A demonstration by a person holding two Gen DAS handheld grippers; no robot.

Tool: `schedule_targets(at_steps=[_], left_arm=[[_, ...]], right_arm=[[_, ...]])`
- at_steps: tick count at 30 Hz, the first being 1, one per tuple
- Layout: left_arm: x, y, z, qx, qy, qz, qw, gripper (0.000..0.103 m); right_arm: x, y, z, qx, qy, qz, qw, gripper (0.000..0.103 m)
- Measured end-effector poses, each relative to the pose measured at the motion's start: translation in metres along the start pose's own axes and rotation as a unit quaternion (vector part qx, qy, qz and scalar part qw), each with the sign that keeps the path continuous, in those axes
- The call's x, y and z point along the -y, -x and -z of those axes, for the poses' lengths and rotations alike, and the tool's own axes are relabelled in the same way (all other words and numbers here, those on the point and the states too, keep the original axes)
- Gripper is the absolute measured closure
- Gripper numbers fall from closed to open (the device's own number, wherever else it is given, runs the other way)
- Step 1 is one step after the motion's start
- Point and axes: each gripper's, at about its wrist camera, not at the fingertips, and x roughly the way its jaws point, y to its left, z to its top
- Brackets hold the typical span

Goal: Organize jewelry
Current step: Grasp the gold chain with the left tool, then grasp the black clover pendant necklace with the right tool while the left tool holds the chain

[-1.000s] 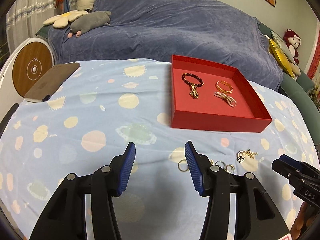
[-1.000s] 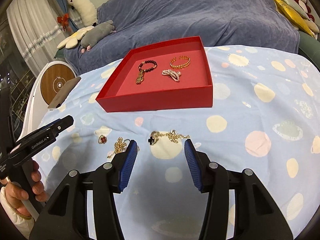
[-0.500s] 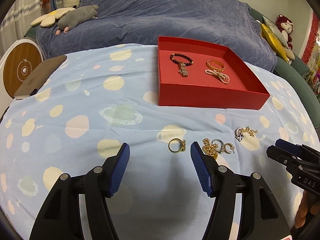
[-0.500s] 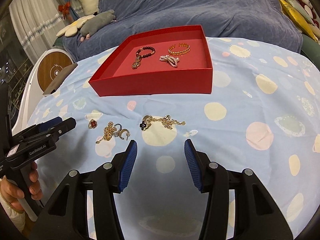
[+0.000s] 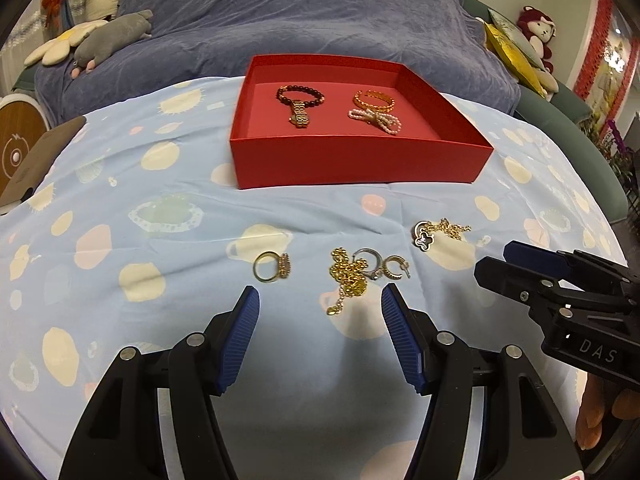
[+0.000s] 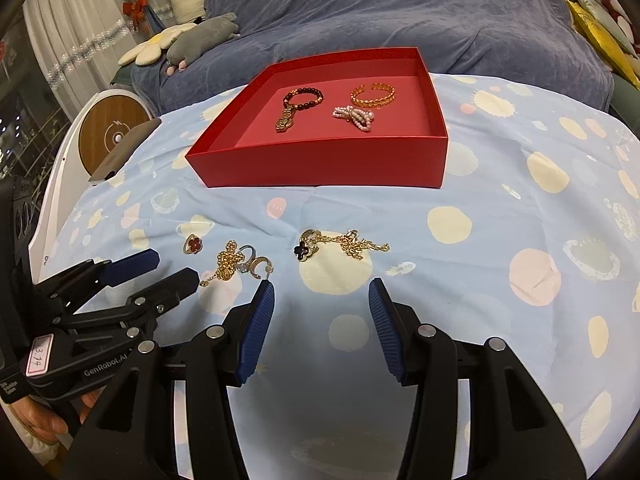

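A red box (image 5: 360, 162) (image 6: 320, 164) holds a dark bead bracelet (image 5: 299, 95), a gold bangle (image 5: 374, 100) and a pearl piece (image 5: 376, 119). On the spotted cloth in front lie a gold ring (image 5: 272, 267) (image 6: 194, 244), a gold chain (image 5: 348, 280) (image 6: 226, 264), hoop earrings (image 5: 384, 266) (image 6: 256, 262) and a clover-pendant necklace (image 5: 438, 232) (image 6: 340, 245). My left gripper (image 5: 318, 300) (image 6: 150, 270) is open just before the gold chain. My right gripper (image 6: 320, 288) (image 5: 494, 260) is open just before the clover necklace. Both are empty.
A blue-covered sofa (image 5: 304, 20) with plush toys (image 5: 108, 36) stands behind the table. A brown flat object (image 5: 36, 160) lies at the table's left edge, by a white device with a round wooden disc (image 6: 110, 136).
Both grippers have drawn back and shifted so the loose jewelry lies ahead of the fingertips. The left view has swung right to centre on the chain and earrings. Jaws stayed open.
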Motion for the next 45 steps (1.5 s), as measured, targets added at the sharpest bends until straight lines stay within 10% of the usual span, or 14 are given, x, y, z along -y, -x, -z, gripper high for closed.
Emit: schedule_targets(at_steps=[4,15,39,45], left_arm=[[0.012,-0.009,-0.001,0.000,-0.014,-0.003,0.9999,0.044],[0.023,-0.026,0.001,-0.002,-0.037,-0.023,0.9991,0.098],[-0.014,0.025,-0.021,0.039,0.032,0.026,0.9984,0.103],[-0.016,0.027,-0.021,0.037,0.036,0.027,0.9983,0.103]], right_arm=[[0.004,0.001,0.000,0.001,-0.004,0.002,1.000,0.055],[0.012,0.006,-0.002,0.005,-0.011,0.003,1.000,0.056],[0.009,-0.045,-0.021,0.000,0.014,0.034,0.999,0.064],[0.006,-0.047,-0.020,0.006,0.031,0.057,0.998,0.083]])
